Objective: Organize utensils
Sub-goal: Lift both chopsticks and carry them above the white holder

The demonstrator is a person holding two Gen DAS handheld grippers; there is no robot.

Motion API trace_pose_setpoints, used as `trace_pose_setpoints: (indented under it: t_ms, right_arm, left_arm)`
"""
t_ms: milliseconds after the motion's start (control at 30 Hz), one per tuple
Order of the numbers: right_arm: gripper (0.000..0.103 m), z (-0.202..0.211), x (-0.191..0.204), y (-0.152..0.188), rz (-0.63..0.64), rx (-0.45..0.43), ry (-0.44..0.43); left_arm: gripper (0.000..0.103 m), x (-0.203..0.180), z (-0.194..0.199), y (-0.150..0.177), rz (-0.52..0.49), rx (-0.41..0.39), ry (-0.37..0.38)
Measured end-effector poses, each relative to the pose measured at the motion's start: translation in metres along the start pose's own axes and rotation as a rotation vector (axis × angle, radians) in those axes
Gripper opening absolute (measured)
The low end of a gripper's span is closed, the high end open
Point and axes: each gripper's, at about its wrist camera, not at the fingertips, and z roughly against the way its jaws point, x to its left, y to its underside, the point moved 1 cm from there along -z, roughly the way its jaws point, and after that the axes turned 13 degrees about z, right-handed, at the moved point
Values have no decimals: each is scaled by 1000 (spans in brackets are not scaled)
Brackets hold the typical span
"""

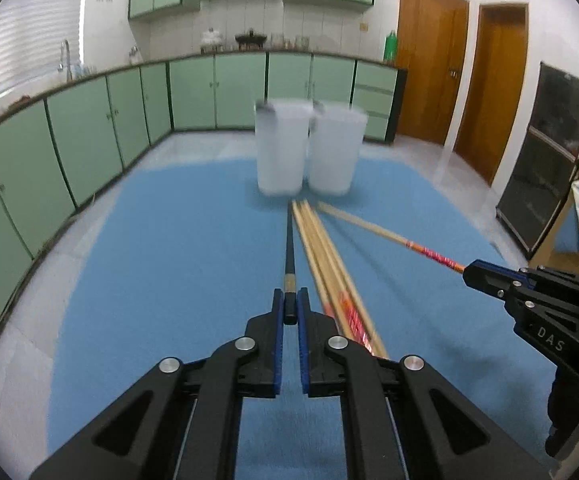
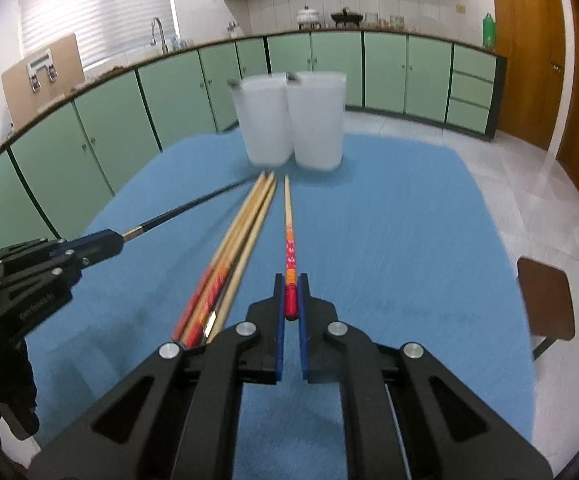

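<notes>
My left gripper [image 1: 290,300] is shut on the back end of a black chopstick [image 1: 289,248] that points toward two white frosted cups [image 1: 280,148] at the far side of the blue mat [image 1: 169,260]. My right gripper [image 2: 290,286] is shut on the red end of a wooden chopstick [image 2: 288,216], also pointing at the cups [image 2: 317,120]. Several wooden chopsticks with red-orange ends [image 1: 329,264] lie on the mat between the two grippers; they also show in the right wrist view [image 2: 233,248]. The right gripper [image 1: 473,274] shows at right in the left view, the left gripper [image 2: 109,238] at left in the right view.
The blue mat [image 2: 409,240] covers a table. Green kitchen cabinets [image 1: 89,128] run along the left and back. Wooden doors [image 1: 429,60] stand at the back right. A brown stool [image 2: 545,300] stands right of the table.
</notes>
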Motion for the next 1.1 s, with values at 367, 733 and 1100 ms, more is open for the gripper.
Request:
trace_pose_setpoints:
  t_ms: [367, 733, 1100]
  right_arm:
    - [5, 41, -26, -77, 26, -157, -24]
    - [5, 41, -45, -148, 90, -187, -32]
    - [5, 69, -75, -236, 81, -335, -26]
  left_arm:
    - [6, -8, 39, -79, -11, -183, 95]
    - [6, -22, 26, -134, -41, -216, 160]
    - [6, -48, 50, -206, -61, -403, 213]
